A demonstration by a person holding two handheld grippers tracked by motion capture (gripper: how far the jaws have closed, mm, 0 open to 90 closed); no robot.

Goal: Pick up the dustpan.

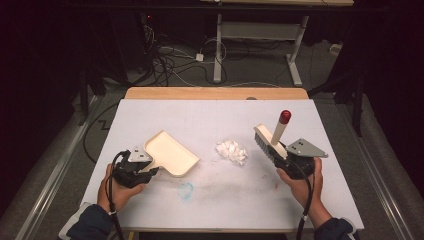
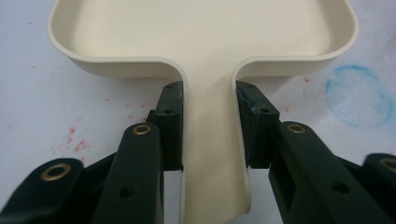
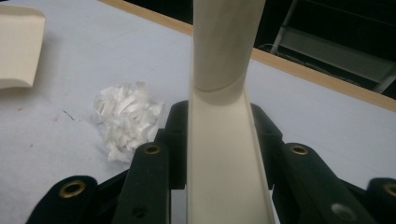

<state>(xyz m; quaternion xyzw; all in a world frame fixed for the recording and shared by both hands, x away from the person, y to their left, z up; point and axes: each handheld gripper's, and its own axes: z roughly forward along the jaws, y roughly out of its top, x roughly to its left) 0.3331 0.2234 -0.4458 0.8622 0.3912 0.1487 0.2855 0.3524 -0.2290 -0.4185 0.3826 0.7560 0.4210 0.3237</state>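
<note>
Clearly, the left gripper [image 2: 208, 123] clamps the cream plastic dustpan [image 2: 201, 42] by its handle; the right gripper [image 3: 219, 140] grips the cream brush [image 1: 272, 140], seemingly near its bristles.

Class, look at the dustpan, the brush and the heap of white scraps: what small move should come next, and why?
Probably lower the brush just behind the white scraps. The right tongs are shut on its body with the bristles off the table, to the right of the heap. The left tongs are shut on the handle of the dustpan, which waits at the heap's left.
</note>
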